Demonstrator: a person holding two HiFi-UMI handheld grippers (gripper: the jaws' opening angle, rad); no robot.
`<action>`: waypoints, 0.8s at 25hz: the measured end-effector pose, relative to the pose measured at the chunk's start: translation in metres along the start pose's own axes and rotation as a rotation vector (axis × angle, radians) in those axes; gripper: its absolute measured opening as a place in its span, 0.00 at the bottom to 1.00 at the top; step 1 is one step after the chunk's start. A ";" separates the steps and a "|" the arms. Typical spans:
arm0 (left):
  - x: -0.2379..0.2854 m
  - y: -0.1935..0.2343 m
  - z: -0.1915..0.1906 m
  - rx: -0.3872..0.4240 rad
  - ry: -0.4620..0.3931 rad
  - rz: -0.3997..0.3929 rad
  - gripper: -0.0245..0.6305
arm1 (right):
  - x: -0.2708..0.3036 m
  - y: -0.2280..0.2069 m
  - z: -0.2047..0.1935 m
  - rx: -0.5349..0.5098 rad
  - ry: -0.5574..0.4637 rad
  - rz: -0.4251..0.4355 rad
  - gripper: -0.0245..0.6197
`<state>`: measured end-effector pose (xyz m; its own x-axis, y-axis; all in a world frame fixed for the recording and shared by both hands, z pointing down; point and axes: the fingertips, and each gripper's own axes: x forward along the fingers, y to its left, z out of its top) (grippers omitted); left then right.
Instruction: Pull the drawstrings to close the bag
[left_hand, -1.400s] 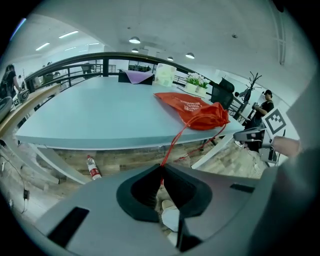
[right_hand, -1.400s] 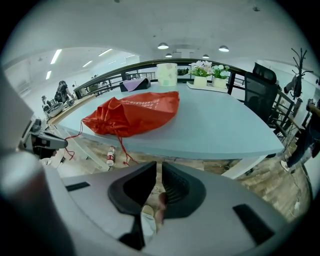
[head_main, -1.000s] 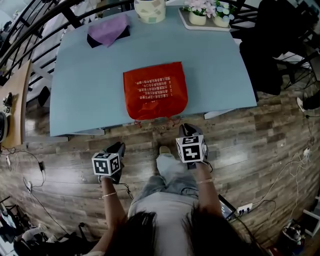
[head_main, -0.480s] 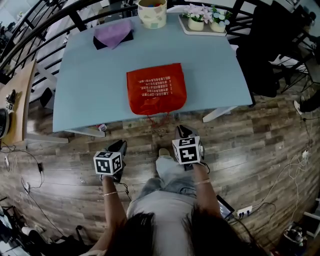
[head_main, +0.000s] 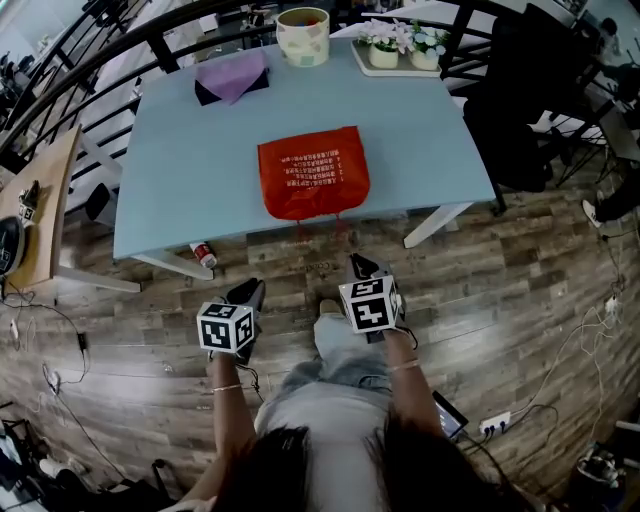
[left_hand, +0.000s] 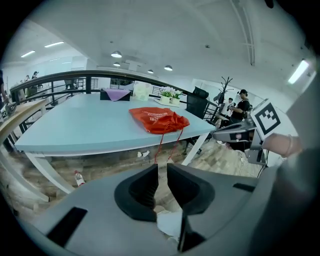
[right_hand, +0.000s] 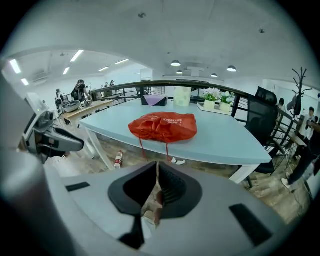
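Bag: I see the red bag (head_main: 313, 172) lying flat on the light blue table (head_main: 180, 170), close to its near edge. Its mouth faces me and is puckered. I cannot tell what is inside.
Drawstrings: two red drawstrings (left_hand: 159, 148) hang from the mouth over the table's edge. Their lower ends pass out of sight behind my gripper bodies in both gripper views.
Cup: a cream cup (head_main: 302, 35) with pastel patches stands at the far edge. I cannot make out its contents.
Tray: a white tray (head_main: 372, 68) beside the cup holds two small pots of pale flowers.
Bottle: a small bottle (head_main: 201, 254) lies on the wooden floor under the table's left side.
Left gripper: my left gripper (head_main: 250, 293) hangs in front of the table, well apart from the bag. Its fingers (left_hand: 145, 185) have just been closing and leave a narrow gap. Only floor shows through the gap, so they grip nothing.
Right gripper: my right gripper (head_main: 357, 266) is also short of the table. Its fingers (right_hand: 172, 182) are pressed together, and I see nothing between them.
Writing: several lines of white print run across the bag, too small for me to read. Each gripper's cube bears black-and-white square markers.
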<state>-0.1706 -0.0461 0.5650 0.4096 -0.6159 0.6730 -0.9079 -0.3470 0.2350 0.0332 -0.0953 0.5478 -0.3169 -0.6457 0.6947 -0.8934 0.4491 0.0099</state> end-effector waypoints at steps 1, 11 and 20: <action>-0.004 -0.003 0.000 0.004 -0.012 -0.001 0.14 | -0.004 0.002 0.000 -0.005 -0.009 -0.004 0.09; -0.042 -0.017 -0.009 0.027 -0.093 0.006 0.10 | -0.045 0.023 0.004 -0.090 -0.108 -0.040 0.08; -0.073 -0.042 -0.001 0.086 -0.200 -0.007 0.08 | -0.083 0.046 0.014 -0.083 -0.211 -0.032 0.08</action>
<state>-0.1624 0.0140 0.5072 0.4329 -0.7384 0.5171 -0.8977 -0.4056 0.1722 0.0135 -0.0298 0.4809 -0.3559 -0.7715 0.5273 -0.8776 0.4699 0.0953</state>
